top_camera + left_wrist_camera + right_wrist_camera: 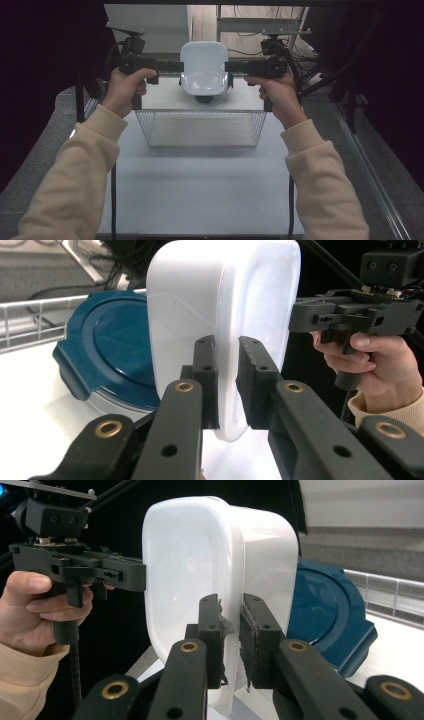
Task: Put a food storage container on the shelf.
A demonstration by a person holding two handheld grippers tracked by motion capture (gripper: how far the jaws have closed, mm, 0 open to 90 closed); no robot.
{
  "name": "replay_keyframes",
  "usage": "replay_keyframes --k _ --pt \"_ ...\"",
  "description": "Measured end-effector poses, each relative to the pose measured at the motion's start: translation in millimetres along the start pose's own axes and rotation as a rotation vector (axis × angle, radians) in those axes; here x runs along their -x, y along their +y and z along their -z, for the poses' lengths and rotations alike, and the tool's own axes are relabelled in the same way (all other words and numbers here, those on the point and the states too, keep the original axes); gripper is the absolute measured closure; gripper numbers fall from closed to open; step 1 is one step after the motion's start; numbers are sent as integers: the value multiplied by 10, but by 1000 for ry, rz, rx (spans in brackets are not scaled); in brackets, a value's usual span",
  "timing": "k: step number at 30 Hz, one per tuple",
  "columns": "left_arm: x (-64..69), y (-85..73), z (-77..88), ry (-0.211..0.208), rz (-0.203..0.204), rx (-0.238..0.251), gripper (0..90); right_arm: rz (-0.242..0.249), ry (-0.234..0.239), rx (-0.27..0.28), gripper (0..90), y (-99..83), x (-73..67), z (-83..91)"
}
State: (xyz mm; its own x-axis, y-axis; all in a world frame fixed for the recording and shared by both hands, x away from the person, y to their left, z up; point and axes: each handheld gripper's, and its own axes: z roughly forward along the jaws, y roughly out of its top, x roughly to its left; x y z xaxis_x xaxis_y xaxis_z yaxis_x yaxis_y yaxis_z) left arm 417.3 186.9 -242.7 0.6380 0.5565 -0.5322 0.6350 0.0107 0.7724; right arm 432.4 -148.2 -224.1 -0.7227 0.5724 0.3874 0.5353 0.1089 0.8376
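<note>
A white plastic container [203,67] is held up on edge above the far part of the table, its hollow side facing me in the high view. My left gripper [172,66] is shut on its left wall [227,375] and my right gripper [234,66] is shut on its right wall [231,630], one from each side. Behind and below the white container [220,305] lies a dark blue lid on a clear container [107,355], also seen as the blue lid [325,615] and as a dark patch [204,99] under the white one.
A wire mesh basket [201,128] stands on the white table [200,185] just in front of the held container. Metal frames and cables stand at the table's far edge [260,25]. Grey floor flanks the table on both sides.
</note>
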Motion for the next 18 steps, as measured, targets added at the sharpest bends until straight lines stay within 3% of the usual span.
replay_keyframes --k 7,11,18 --pt "-163 96 -46 -20 75 0 793 -56 5 -9 790 68 89 -99" --pt "-210 164 -84 -13 111 3 794 -134 1 -33 784 140 156 -141" --pt "-309 244 -184 -16 188 24 773 -298 22 -19 764 184 382 -232"
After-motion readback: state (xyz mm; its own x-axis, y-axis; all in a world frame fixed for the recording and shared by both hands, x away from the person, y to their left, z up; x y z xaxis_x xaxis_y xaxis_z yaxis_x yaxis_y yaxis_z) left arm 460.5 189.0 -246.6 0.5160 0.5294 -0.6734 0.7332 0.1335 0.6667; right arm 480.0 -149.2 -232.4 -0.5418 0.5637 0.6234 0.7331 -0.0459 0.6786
